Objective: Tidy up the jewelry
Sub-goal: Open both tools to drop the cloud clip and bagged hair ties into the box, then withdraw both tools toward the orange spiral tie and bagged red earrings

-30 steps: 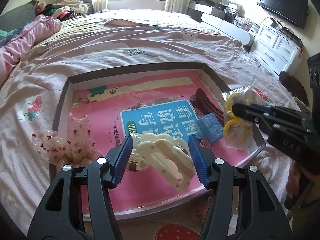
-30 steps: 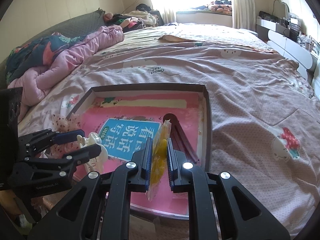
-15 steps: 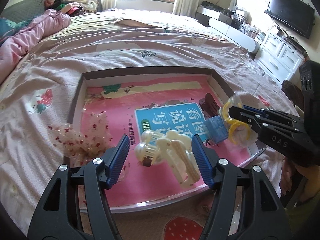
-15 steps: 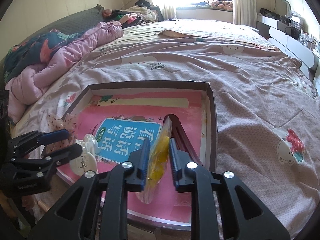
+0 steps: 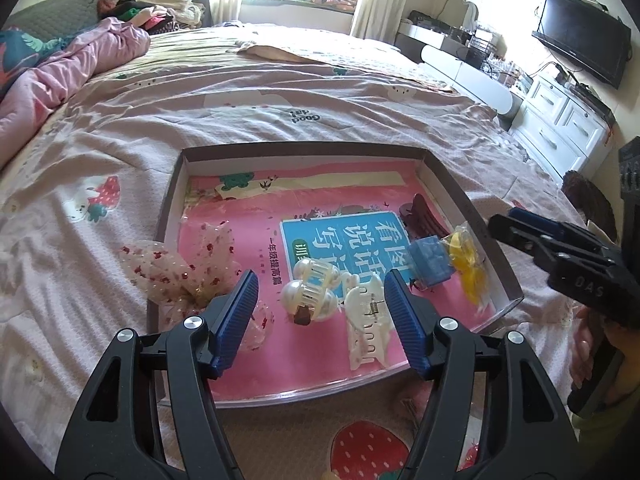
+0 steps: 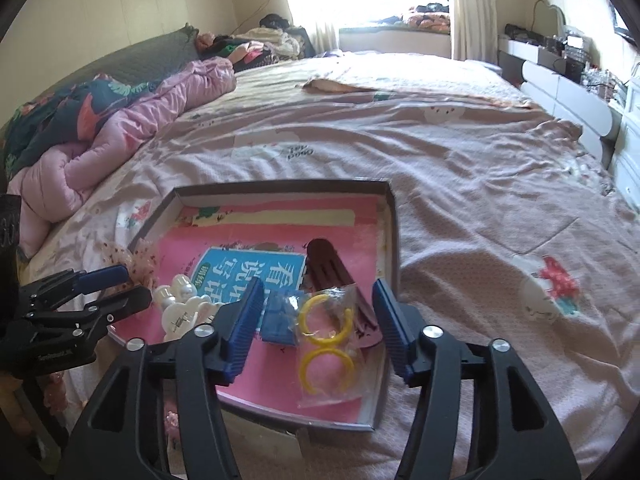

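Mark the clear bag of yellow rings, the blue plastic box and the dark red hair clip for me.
Clear bag of yellow rings point(image 6: 325, 346), right wrist view, on the upper ring.
Blue plastic box point(image 6: 278, 324), right wrist view, on its front face.
Dark red hair clip point(image 6: 326, 270), right wrist view, on its ridged top.

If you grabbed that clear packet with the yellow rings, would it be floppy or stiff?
The packet looks like thin, crinkled film, so it would probably sag and feel slippery. The yellow rings inside look like rigid plastic, likely light, and may slide around.

Left gripper black arms, ribbed blue pads, silver screws, right gripper alike
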A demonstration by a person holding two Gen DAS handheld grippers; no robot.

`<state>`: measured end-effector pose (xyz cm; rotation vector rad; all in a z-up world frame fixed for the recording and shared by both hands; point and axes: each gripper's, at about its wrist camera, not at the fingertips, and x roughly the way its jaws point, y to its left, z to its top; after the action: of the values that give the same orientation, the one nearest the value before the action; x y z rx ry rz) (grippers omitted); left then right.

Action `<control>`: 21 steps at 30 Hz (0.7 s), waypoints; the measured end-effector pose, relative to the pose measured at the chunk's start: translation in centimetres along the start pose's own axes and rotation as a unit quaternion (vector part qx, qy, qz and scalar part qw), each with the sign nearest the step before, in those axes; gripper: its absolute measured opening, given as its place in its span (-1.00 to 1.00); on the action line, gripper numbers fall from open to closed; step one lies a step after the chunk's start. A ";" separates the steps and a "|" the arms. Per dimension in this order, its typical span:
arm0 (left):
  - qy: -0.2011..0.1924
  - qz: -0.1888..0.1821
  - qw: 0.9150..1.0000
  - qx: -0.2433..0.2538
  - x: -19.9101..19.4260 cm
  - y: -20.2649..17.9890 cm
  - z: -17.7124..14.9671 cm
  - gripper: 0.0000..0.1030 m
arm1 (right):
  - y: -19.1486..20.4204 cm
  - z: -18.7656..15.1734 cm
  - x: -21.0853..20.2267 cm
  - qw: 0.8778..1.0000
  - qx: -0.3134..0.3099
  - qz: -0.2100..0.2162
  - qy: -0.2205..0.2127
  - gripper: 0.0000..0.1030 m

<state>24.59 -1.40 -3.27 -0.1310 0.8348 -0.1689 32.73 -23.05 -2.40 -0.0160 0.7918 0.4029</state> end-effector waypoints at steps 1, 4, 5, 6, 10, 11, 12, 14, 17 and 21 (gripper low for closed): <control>-0.002 -0.001 1.000 -0.002 -0.3 0.1 0.0 0.14 | 0.0 0.0 -0.4 1.000 -0.001 -0.001 -0.003 0.19; -0.006 -0.002 1.000 -0.007 -1.0 0.3 0.1 0.23 | 0.0 -0.1 -1.6 1.000 -0.003 -0.009 -0.011 0.37; -0.007 -0.002 1.000 -0.010 -1.2 0.3 0.1 0.27 | 0.0 -0.1 -2.0 1.000 -0.005 -0.013 -0.013 0.40; -0.010 -0.004 1.000 -0.013 -1.6 0.4 0.1 0.30 | 0.0 -0.2 -2.3 1.000 -0.006 -0.015 -0.015 0.47; -0.017 -0.003 1.000 -0.018 -2.7 0.7 0.1 0.44 | 0.2 -0.6 -3.8 0.999 -0.006 -0.022 -0.027 0.67; -0.018 -0.004 1.000 -0.020 -2.9 0.7 0.1 0.49 | 0.3 -0.7 -4.2 0.999 -0.006 -0.023 -0.031 0.69; -0.020 -0.004 1.000 -0.021 -3.2 0.8 0.0 0.51 | 0.3 -0.8 -4.5 0.999 -0.006 -0.024 -0.033 0.74; -0.021 -0.003 0.999 -0.024 -3.7 0.9 -0.2 0.62 | 0.5 -1.0 -5.1 0.999 -0.004 -0.024 -0.038 0.76; -0.026 -0.002 0.999 -0.026 -4.5 1.0 -0.4 0.68 | 0.6 -1.2 -6.0 0.999 -0.001 -0.021 -0.043 0.78; -0.034 0.001 0.999 -0.026 -5.7 1.0 -0.8 0.72 | 1.2 -1.6 -7.1 0.999 -0.007 -0.017 -0.050 0.83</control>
<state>20.32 0.68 0.15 -0.1830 0.7714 -0.1396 26.70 -24.63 1.55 -0.0211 0.6898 0.3747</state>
